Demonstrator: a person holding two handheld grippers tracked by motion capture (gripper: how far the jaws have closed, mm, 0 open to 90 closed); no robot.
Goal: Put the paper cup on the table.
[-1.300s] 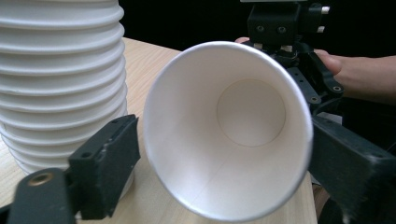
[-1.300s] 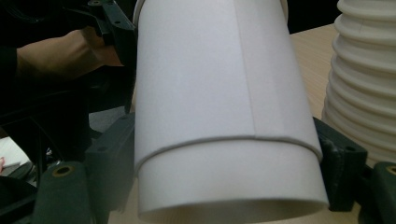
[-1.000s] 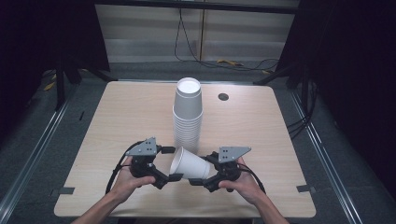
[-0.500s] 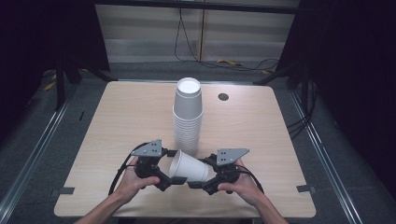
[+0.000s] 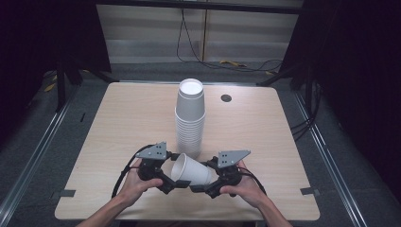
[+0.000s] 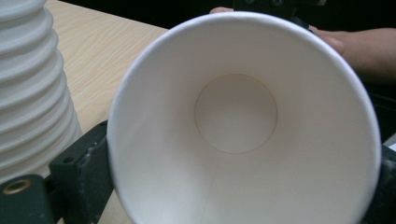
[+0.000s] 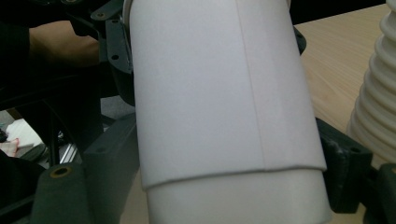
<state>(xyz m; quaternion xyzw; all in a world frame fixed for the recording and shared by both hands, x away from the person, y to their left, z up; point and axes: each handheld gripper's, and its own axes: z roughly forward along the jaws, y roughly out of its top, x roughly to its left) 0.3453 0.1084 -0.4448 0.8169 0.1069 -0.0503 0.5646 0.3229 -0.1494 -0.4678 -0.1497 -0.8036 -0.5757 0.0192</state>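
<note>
Your left gripper (image 5: 166, 178) has come in toward the right one since a second ago: earlier it sat a little apart from the cup's mouth, and now its jaws stand at the rim end of the paper cup (image 5: 190, 172), which has barely shifted. Your right gripper (image 5: 208, 185) holds much the same place as before, and the tall cup stack (image 5: 190, 118) has not moved.

You have one cup lying on its side, carried between the two grippers just above the near edge of the worktop (image 5: 265, 127), directly in front of the stack and close to its foot. In the right gripper view the jaws stand on either side of the cup (image 7: 219, 107) near its base, pressed against its wall, so that one looks clamped on it. A seam line across the wall there suggests two cups nested together rather than one, though you cannot be sure from these views. In the left gripper view you look straight into the open mouth (image 6: 236, 114), with the jaws hugging the rim on both sides; they appear closed on it too.

So the cup is off the stack and gripped at both ends. What looks left is the pull apart, or setting it down
</note>
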